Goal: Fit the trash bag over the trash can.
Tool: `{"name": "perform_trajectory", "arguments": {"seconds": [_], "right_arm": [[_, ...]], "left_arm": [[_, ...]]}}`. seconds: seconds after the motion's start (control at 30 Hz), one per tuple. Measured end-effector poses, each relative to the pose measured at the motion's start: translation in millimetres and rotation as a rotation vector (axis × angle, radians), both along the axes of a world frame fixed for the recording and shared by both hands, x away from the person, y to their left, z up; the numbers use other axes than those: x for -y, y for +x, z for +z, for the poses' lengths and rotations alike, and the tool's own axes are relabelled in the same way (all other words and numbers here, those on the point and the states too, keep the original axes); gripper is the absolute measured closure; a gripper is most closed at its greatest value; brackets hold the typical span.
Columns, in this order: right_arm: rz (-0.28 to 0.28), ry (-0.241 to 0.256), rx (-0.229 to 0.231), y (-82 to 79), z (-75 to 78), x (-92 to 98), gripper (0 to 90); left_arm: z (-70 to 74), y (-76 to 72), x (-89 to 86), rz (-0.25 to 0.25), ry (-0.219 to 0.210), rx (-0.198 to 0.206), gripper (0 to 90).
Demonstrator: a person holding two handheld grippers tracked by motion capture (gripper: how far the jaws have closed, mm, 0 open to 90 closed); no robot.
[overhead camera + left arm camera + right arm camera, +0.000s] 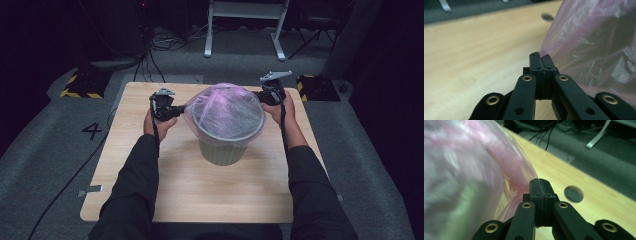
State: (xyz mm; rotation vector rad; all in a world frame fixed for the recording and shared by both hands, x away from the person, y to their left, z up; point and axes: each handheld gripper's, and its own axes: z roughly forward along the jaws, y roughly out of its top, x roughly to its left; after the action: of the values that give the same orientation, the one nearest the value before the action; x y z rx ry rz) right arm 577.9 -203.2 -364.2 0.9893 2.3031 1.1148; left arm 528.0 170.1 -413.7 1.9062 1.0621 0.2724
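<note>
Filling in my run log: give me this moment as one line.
left gripper: shut on pink plastic bag | right gripper: shut on bag | bag: over green bin | wooden table

High view looks down over my forearms onto the table (pixel 190 200); both gripper views sit close, low, facing inward at the shared pink bag (pixel 225 112).

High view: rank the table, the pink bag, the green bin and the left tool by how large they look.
1. table
2. pink bag
3. green bin, mostly covered by the bag, so unsure
4. left tool
</note>
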Motion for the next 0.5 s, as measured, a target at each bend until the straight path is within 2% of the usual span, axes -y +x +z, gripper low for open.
{"name": "perform_trajectory", "arguments": {"seconds": [0.1, 0.17, 0.2, 0.27, 0.3, 0.33, 0.37, 0.4, 0.47, 0.5], "right_arm": [[0.009, 0.01, -0.037, 1.4, -6.8, 1.8, 90.0], [0.019, 0.027, -0.053, 0.5, -11.5, 5.3, 90.0], [0.019, 0.018, -0.054, -0.5, -14.2, 7.2, 90.0], [0.017, 0.024, -0.065, -2.2, -20.6, 12.7, 90.0], [0.012, 0.033, -0.068, -4.0, -24.2, 16.7, 90.0], [0.012, 0.04, -0.069, -4.9, -25.5, 18.5, 90.0], [0.015, 0.059, -0.068, -6.9, -28.0, 22.1, 90.0], [0.022, 0.078, -0.054, -10.2, -30.0, 26.7, 85.0], [0.016, 0.091, -0.013, -17.8, -30.5, 35.2, 77.9], [0.008, 0.101, -0.008, -20.7, -30.3, 40.3, 71.1]], "left_arm": [[-9.0, 0.5, 3.9, -0.043, 0.015, -0.045, 90.0], [-13.9, -1.5, 6.2, -0.066, 0.044, -0.061, 90.0], [-16.3, -2.3, 6.4, -0.081, 0.05, -0.077, 90.0], [-19.4, -6.9, 6.8, -0.079, 0.068, -0.067, 90.0], [-19.5, -8.6, 6.3, -0.086, 0.062, -0.061, 89.9], [-19.6, -13.2, 5.1, -0.093, 0.048, -0.037, 88.3], [-18.9, -19.5, 3.3, -0.08, 0.052, -0.004, 77.9], [-17.9, -24.6, 1.5, -0.066, 0.062, 0.01, 65.4], [-15.9, -36.4, -6.0, -0.076, 0.039, 0.054, 54.4], [-14.7, -41.2, -8.4, -0.065, 0.043, 0.065, 46.7]]}}
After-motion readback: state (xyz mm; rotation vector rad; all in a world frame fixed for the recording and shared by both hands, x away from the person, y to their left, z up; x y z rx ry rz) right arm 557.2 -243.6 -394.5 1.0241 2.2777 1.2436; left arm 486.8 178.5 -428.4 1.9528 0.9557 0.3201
